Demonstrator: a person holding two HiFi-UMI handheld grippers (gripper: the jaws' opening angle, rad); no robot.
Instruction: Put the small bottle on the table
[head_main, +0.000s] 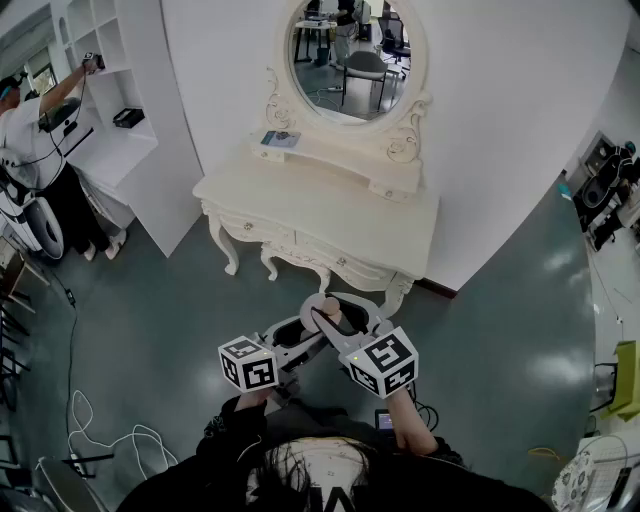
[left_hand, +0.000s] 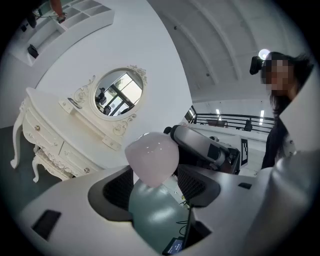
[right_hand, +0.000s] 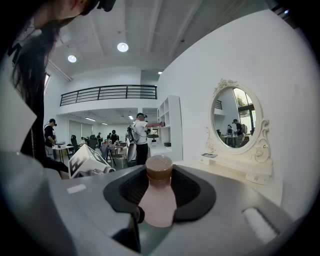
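Small bottle (right_hand: 159, 202) held in mid-air between both claws, not yet over the counter.
Right claw (right_hand: 160, 176) stands wide, pads on the pink body, brown cap pointing outward; left claw (left_hand: 154, 176) nips the rounded base. Judged light, stiff and smooth, so likely slippery: best held at the widest part of the body, not the neck. White counter (head_main: 300, 195) at 12 o'clock, well apart; oval mirror (head_main: 345, 50) behind it; glossy floor (head_main: 150, 320), cables (head_main: 100, 440) at 8 o'clock.

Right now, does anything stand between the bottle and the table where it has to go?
Nothing visible does. The bottle is up in the air; only open floor lies between it and the table, and the table's front top is bare.
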